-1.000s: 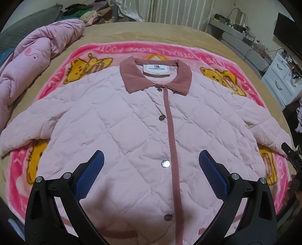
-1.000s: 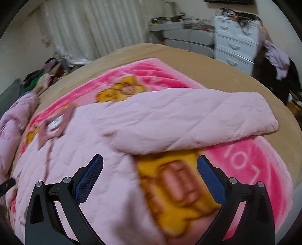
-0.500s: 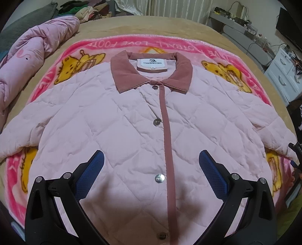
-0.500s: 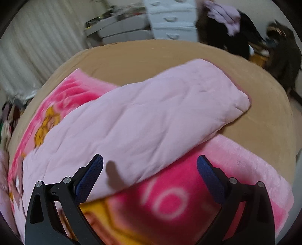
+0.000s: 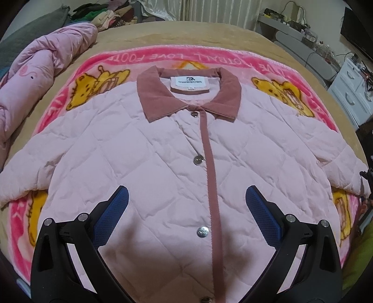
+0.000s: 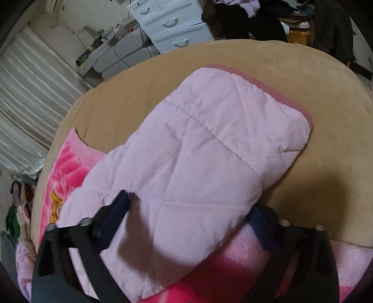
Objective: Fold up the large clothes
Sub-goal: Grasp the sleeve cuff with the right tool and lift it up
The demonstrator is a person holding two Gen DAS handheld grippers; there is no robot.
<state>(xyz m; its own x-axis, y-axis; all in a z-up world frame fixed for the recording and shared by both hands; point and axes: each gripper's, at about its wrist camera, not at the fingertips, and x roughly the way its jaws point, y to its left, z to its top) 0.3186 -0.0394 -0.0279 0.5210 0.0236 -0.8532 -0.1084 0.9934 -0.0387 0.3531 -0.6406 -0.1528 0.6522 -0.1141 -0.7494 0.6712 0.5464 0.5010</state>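
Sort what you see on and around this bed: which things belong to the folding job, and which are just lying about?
Job:
- pink quilted jacket
- its sleeve, between the closing jaws of the right gripper
- left gripper, open

Lying about:
- bear blanket
- crumpled pink duvet
- clothes pile
- white drawers

I see a pale pink quilted jacket [image 5: 151,158] with a dusty-rose collar [image 5: 188,98], on a hot-pink blanket [image 5: 163,56] printed with yellow bears, over a tan bed [image 6: 256,60].

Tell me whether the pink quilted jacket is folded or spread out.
Spread out. The pink quilted jacket lies flat and buttoned on the pink cartoon blanket, both sleeves out sideways, no fold made yet.
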